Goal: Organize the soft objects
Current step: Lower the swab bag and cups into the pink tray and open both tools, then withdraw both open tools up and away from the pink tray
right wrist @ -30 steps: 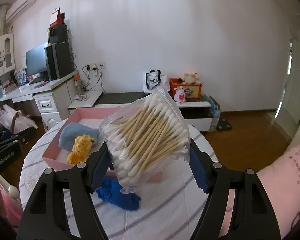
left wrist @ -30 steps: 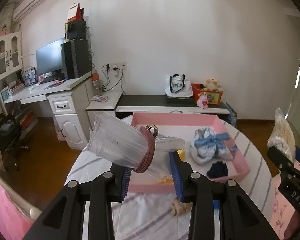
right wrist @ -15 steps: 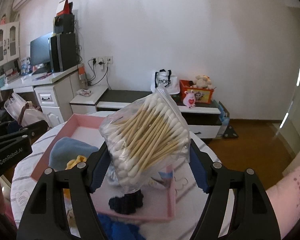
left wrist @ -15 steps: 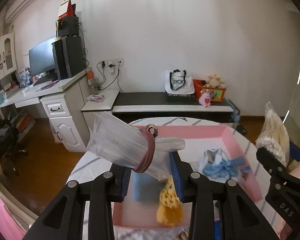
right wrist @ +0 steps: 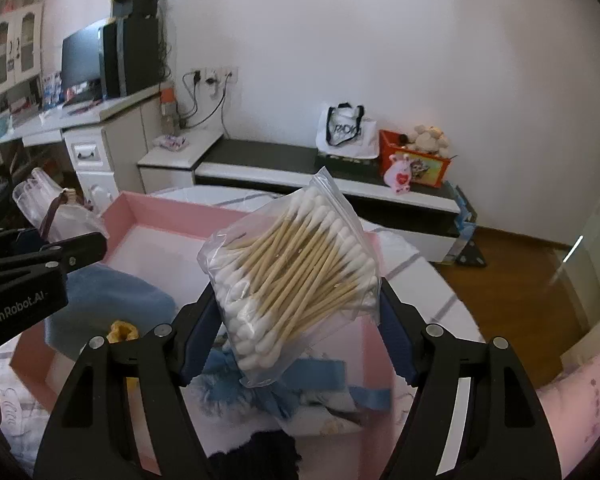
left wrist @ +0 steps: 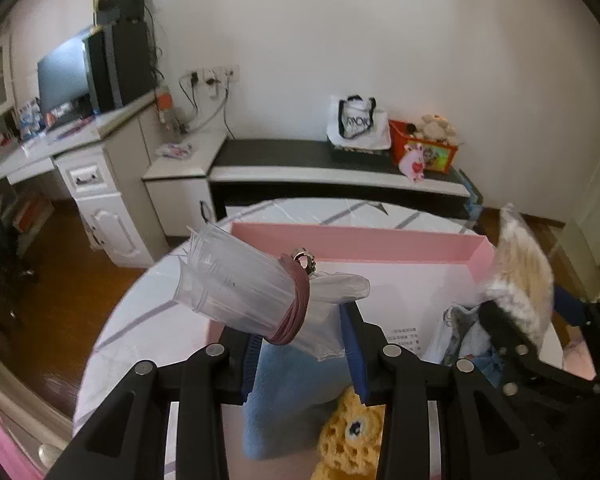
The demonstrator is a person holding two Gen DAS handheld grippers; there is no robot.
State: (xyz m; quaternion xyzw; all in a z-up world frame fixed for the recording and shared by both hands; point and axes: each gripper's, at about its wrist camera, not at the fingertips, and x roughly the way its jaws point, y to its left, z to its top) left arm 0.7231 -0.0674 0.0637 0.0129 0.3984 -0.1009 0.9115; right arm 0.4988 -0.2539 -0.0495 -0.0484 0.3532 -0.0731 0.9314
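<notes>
grippers both hover above the pink tray (left wrist: 360, 240), each one carrying something clear of the surface. left gripper (left wrist: 304, 344) has its jaws closed on the tail of a clear plastic bag of cups (left wrist: 236, 284); the stacked cups point up and to the left, and a dark red hair tie (left wrist: 296, 308) with a small metal bead cinches the bag just ahead of the blue pads. right gripper (right wrist: 292, 332) has its jaws clamped on a zip bag of cotton swabs (right wrist: 292, 276), the bag tilted, its wooden sticks running diagonally with white tips at both ends.

pink tray sits on a round table (left wrist: 148, 312) covered by a white cloth with grey stripes, its far wall toward the table's far edge. inside the tray, near its left side, lies a folded blue cloth (left wrist: 292, 396), and a yellow crocheted toy (left wrist: 352, 440) rests touching the cloth's near edge. toward the tray's right side lies a pale patterned bundle tied with blue ribbon (right wrist: 324, 376), directly under the swab bag in the right wrist view. a dark navy item (right wrist: 260, 456) shows at the tray's near edge, partly hidden by the right gripper's frame, so its shape is unclear.

behind the table stand a low black-topped cabinet (left wrist: 320, 160) and a white desk (left wrist: 80, 148).
</notes>
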